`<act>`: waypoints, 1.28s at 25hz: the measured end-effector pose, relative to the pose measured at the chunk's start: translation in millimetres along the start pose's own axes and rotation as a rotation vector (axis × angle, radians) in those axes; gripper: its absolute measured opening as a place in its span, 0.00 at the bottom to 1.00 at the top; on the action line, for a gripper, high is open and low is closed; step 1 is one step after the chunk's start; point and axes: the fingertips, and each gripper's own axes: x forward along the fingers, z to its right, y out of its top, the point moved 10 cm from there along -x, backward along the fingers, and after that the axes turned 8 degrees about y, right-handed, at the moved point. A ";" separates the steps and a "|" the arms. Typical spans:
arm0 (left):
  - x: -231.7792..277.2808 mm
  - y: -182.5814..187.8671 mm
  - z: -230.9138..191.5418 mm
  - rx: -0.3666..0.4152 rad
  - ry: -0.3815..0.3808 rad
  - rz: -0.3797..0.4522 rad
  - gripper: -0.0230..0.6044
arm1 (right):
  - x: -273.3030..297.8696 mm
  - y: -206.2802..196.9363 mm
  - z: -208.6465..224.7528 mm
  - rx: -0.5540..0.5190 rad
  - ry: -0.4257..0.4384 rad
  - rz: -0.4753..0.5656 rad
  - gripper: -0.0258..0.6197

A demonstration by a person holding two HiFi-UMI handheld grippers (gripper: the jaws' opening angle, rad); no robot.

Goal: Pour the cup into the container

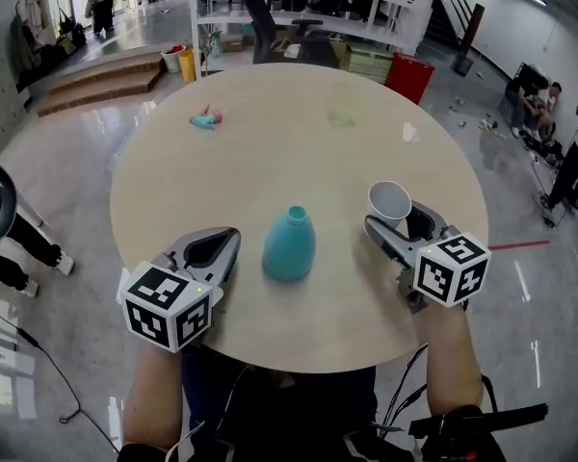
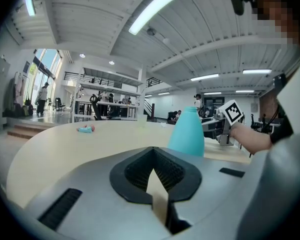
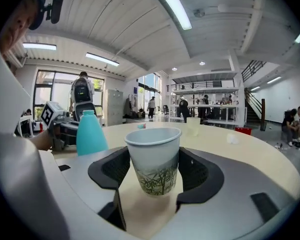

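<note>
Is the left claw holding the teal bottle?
No, the teal bottle stands free on the table, beside the empty left claw.

The cup is white with a green bamboo print. The container is plain turquoise. The table is pale beige. The left gripper and right gripper are grey with black pads and black-and-white square markers. The bin is red

Round beige table on glossy grey floor — white shelving, wooden steps, 1 red bin behind.
</note>
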 end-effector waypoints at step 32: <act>-10.7 -0.1 5.2 -0.003 0.045 0.076 0.02 | -64.0 -12.0 -2.4 0.139 -0.074 0.155 0.52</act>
